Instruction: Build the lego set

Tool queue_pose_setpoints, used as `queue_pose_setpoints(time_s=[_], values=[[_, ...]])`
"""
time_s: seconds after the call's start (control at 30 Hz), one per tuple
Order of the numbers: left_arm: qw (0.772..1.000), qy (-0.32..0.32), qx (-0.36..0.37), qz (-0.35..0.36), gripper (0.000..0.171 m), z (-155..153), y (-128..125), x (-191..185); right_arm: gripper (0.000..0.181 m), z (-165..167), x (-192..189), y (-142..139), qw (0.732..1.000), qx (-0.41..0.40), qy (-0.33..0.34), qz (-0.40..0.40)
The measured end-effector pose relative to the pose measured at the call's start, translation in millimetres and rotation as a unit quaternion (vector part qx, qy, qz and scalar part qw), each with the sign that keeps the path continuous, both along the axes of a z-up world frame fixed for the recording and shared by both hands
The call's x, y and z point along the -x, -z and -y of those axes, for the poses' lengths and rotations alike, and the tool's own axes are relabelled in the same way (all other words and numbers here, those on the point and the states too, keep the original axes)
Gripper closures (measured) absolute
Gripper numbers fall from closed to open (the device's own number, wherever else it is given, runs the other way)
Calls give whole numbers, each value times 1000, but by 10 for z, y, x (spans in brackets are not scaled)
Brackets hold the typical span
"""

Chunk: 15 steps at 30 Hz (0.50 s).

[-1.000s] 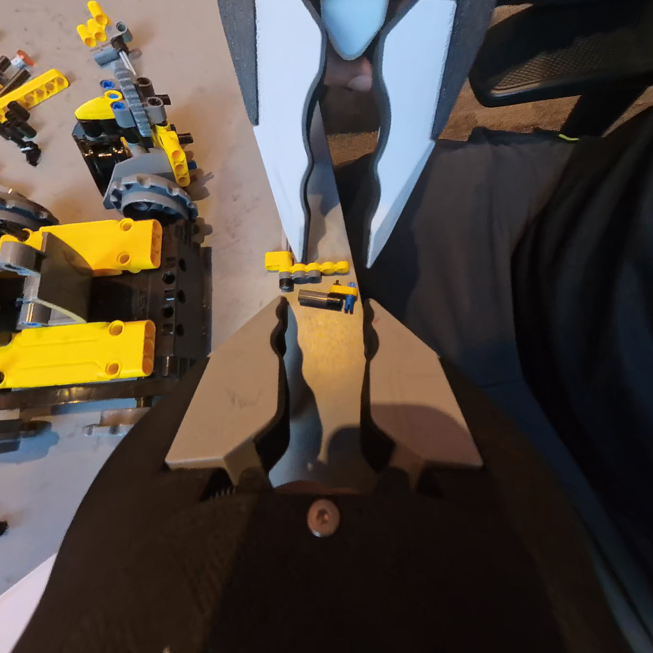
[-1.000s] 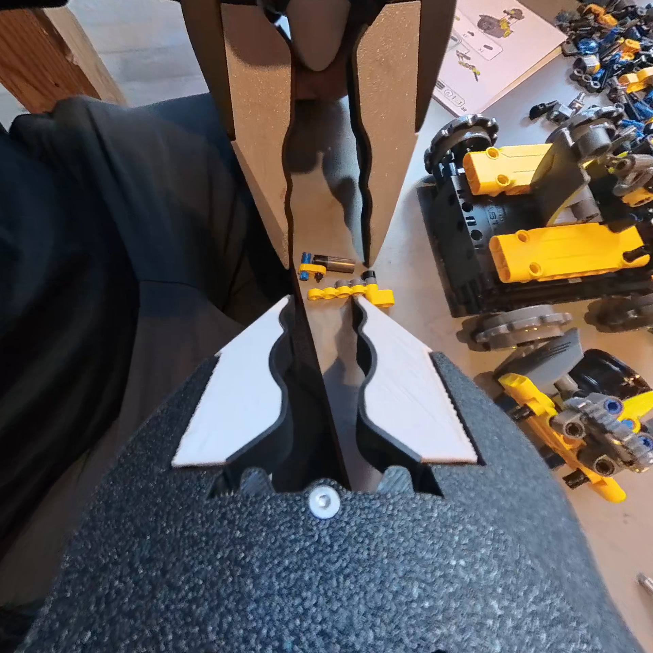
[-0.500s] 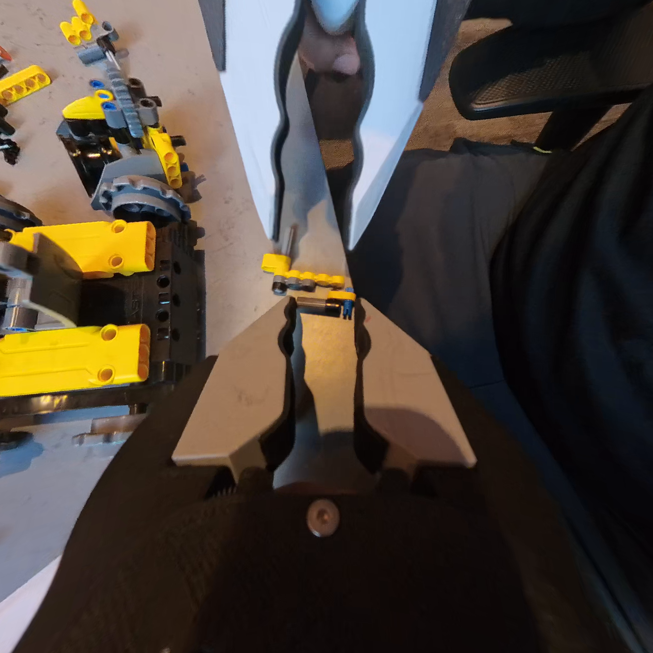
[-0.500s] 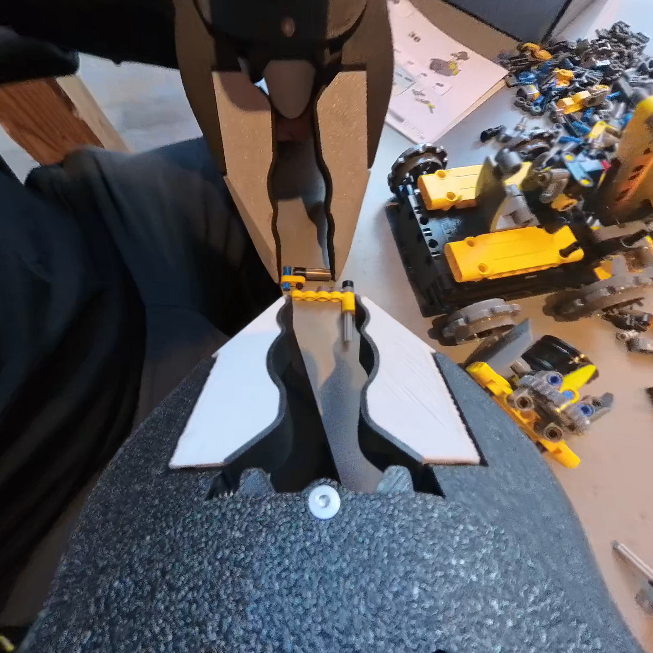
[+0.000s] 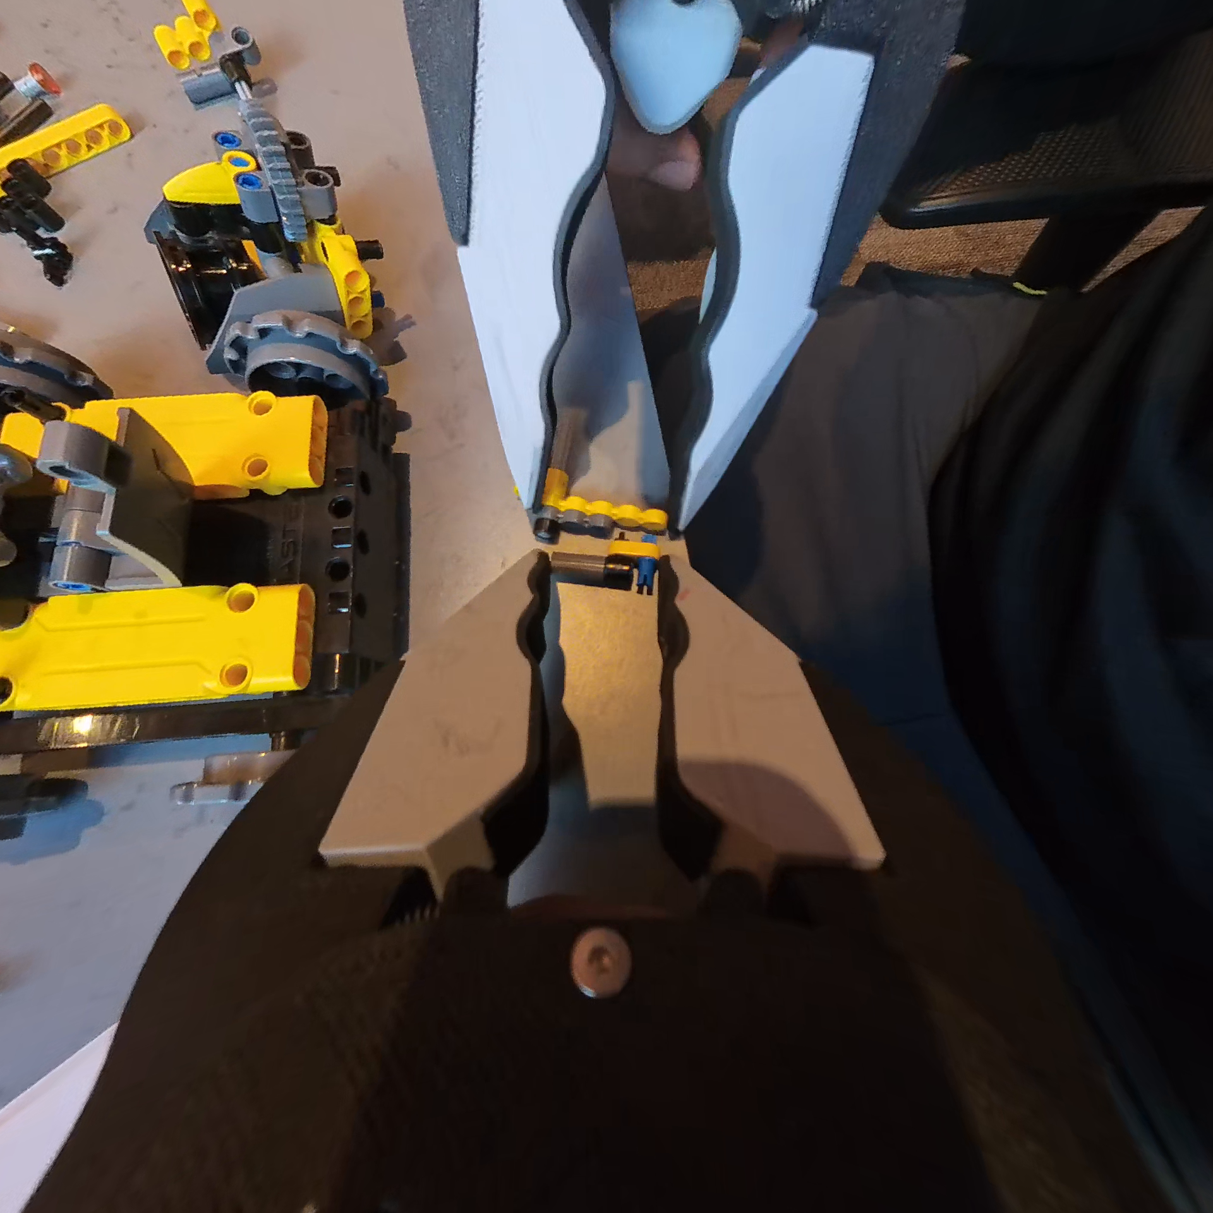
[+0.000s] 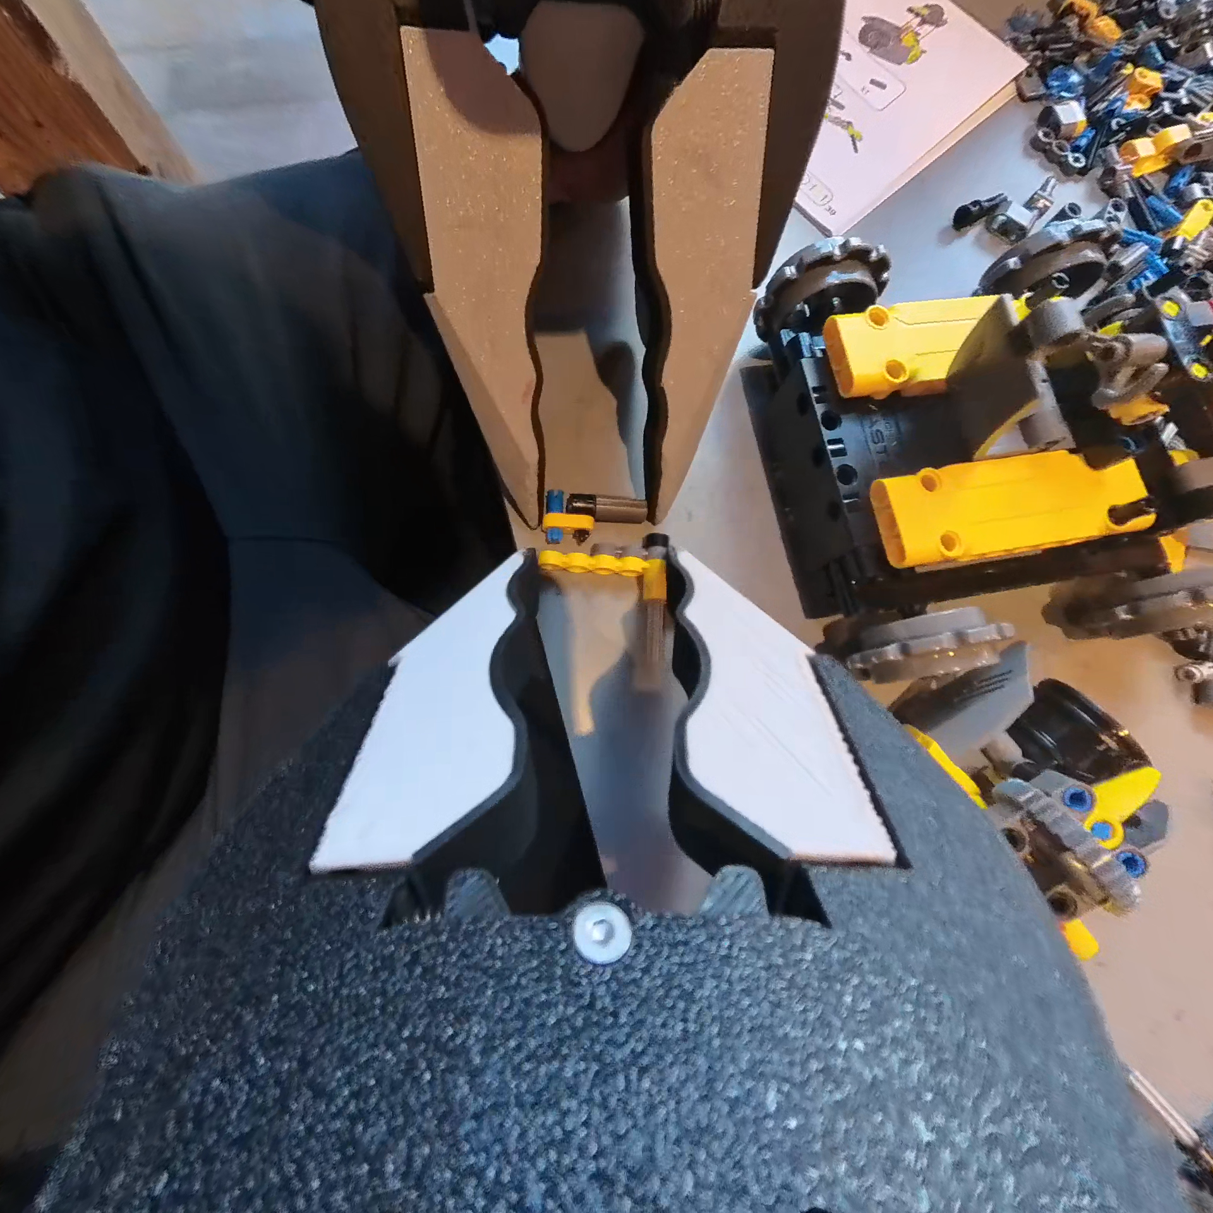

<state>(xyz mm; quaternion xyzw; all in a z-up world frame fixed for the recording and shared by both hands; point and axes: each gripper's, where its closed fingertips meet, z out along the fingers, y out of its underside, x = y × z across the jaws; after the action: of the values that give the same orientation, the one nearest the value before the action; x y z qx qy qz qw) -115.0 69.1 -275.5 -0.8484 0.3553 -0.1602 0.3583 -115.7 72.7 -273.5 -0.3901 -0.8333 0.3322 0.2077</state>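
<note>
A beige table (image 5: 459, 459) strewn with toy building pieces is seen. In the left wrist view, a small grey-and-yellow pin piece (image 5: 607, 566) is gripped between the left gripper (image 5: 604, 566) tips. In the right wrist view, a yellow beam with a grey axle (image 6: 600, 563) is clamped by the right gripper (image 6: 600, 558), beside a yellow-and-black model vehicle (image 6: 971, 486).

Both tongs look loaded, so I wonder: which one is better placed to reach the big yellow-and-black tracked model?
Left, probably. The big yellow-and-black tracked model lies beside the left tongs; the right tongs sit beside the smaller black-and-yellow subassembly.
</note>
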Motion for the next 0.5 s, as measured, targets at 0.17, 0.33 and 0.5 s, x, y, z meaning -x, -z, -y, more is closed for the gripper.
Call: queue_pose_setpoints(time_s=[0.17, 0.33, 0.5], values=[[1000, 7, 1, 2, 140, 11, 1, -13, 143, 9, 3, 1, 1000, 10, -5, -3], [1000, 0, -1, 0, 140, -21, 4, -21, 142, 13, 6, 1, 999, 31, -13, -8], [1000, -8, -1, 0, 139, -19, 2, -20, 142, 13, 13, -8, 999, 48, -11, -8]])
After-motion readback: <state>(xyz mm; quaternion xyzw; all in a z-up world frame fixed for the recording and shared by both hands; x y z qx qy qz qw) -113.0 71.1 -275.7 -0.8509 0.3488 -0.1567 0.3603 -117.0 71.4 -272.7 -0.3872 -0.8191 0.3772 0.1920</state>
